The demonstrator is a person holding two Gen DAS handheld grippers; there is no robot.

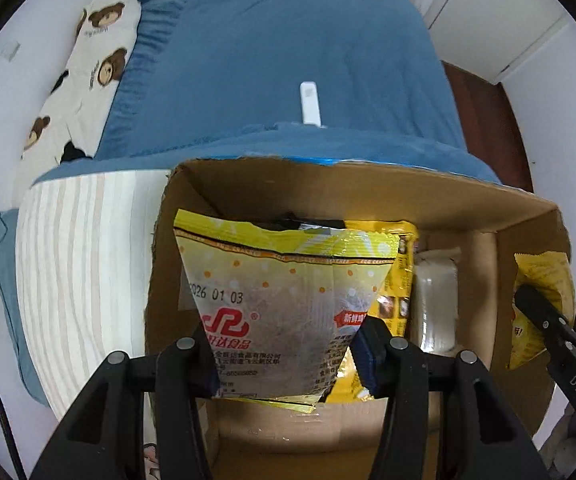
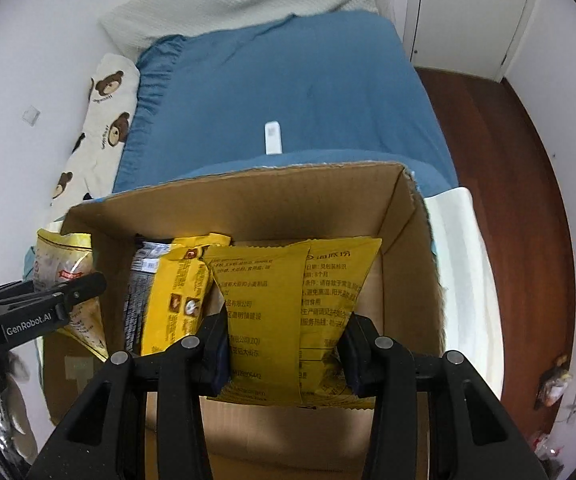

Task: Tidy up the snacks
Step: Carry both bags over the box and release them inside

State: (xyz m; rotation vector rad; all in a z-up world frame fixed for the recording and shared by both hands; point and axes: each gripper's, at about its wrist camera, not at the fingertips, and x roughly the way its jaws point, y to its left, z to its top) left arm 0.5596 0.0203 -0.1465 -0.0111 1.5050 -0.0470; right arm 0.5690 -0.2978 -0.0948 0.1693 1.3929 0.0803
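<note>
My left gripper (image 1: 286,344) is shut on a pale yellow, partly clear snack bag (image 1: 272,292) with a printed date, held over the left part of an open cardboard box (image 1: 367,188). My right gripper (image 2: 286,332) is shut on a deep yellow snack bag (image 2: 288,304), held over the box's (image 2: 248,196) right part. Inside stand a yellow pack (image 2: 176,296) and a dark pack (image 2: 138,292), and a white pack (image 1: 435,300) shows in the left wrist view. Each view catches the other gripper at its edge: the right gripper (image 1: 543,320) and the left gripper (image 2: 76,288).
The box sits on a bed with a blue sheet (image 1: 288,60). A small white stick-shaped device (image 1: 311,104) lies behind the box. A bear-print pillow (image 1: 100,48) lies along the left wall, a striped cloth (image 1: 80,264) left of the box. Dark wood floor (image 2: 507,200) and white cabinet doors are to the right.
</note>
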